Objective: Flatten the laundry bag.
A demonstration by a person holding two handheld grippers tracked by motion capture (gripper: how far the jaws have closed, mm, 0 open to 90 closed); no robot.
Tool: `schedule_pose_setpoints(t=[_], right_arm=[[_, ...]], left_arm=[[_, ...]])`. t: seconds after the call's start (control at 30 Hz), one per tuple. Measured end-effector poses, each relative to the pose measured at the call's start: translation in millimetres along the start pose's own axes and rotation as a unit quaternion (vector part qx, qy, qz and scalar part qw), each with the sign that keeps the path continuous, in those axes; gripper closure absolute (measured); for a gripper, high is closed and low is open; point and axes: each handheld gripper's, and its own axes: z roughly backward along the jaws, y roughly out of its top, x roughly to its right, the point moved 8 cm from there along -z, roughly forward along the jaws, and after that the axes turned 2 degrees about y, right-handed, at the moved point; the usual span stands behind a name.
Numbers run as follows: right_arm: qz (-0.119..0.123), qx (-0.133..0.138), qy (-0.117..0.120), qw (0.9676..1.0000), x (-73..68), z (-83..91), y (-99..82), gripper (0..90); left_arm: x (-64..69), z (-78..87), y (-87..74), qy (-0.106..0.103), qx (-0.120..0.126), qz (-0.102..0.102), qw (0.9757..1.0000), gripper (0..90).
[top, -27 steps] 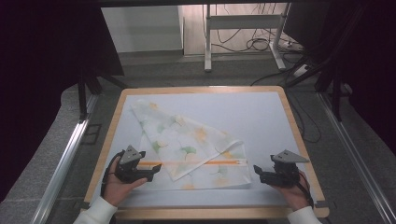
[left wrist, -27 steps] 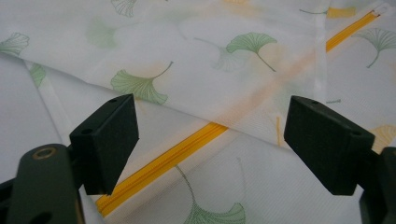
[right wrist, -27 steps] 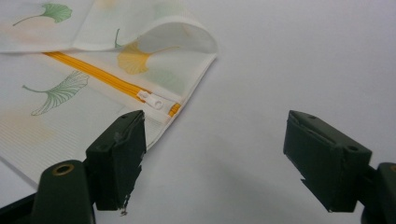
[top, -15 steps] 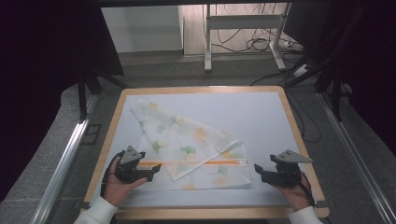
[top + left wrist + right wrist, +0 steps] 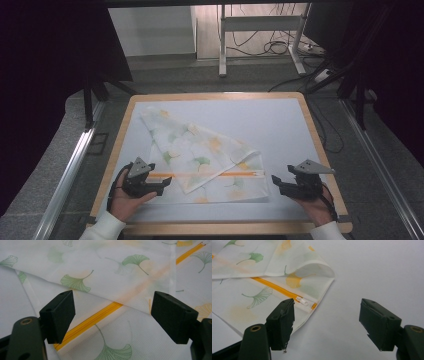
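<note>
A white cloth bag (image 5: 205,155) printed with green and orange ginkgo leaves lies folded on the pale table mat (image 5: 280,125). An orange zip (image 5: 210,174) runs along its near part, with a white pull (image 5: 302,301) at its right end. My left gripper (image 5: 162,186) rests at the bag's left end, open, with the zip (image 5: 92,321) and cloth (image 5: 117,282) beyond its jaws. My right gripper (image 5: 275,181) stands open just right of the bag's right corner (image 5: 322,277), over bare mat, nothing between its jaws.
The mat sits in a wooden-edged table top (image 5: 315,135). Metal rails (image 5: 70,165) run along both sides. Beyond the far edge stand a table frame (image 5: 260,30) and loose cables (image 5: 280,47) on the floor.
</note>
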Motion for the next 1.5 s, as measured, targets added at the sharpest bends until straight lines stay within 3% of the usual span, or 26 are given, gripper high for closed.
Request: schedule_pose_setpoints(t=[0.13, 0.7, 0.93, 0.97, 1.07, 1.27, 1.37, 1.5], right_arm=[[0.010, -0.003, -0.004, 0.9999, -5.4, 0.9, 6.8, 27.9], [0.036, 0.003, 0.035, 0.9987, -35.4, -11.3, 32.3, 29.8], [0.044, -0.006, 0.045, 0.9980, -53.1, -20.9, 42.1, 30.0], [0.051, -0.007, 0.051, 0.9974, -62.2, -25.5, 47.8, 30.0], [0.060, -0.006, 0.059, 0.9964, -71.7, -29.3, 54.9, 30.2], [0.071, -0.009, 0.075, 0.9947, -85.3, -40.1, 61.9, 30.5], [0.081, -0.011, 0.082, 0.9933, -93.6, -45.9, 64.7, 30.5], [0.085, -0.012, 0.088, 0.9924, -101.3, -50.0, 70.1, 30.4]], left_arm=[[1.2, -0.4, -0.6, -0.003, 0.000, 0.000, 1.0000, 19.6], [-0.8, -0.1, -1.8, 0.004, -0.001, 0.006, 1.0000, 19.4], [-1.0, -0.3, -2.1, 0.007, 0.000, 0.009, 0.9999, 19.4], [-2.1, 0.0, -2.7, 0.010, 0.001, 0.012, 0.9999, 19.2], [-2.5, -0.9, -3.5, 0.008, 0.000, 0.014, 0.9999, 19.3], [-3.1, -4.3, -5.8, 0.009, -0.010, 0.007, 0.9999, 19.2], [-3.2, -3.0, -4.3, 0.003, -0.003, 0.020, 0.9998, 19.2], [-3.6, -3.4, -4.8, 0.010, -0.005, 0.021, 0.9997, 19.2]])
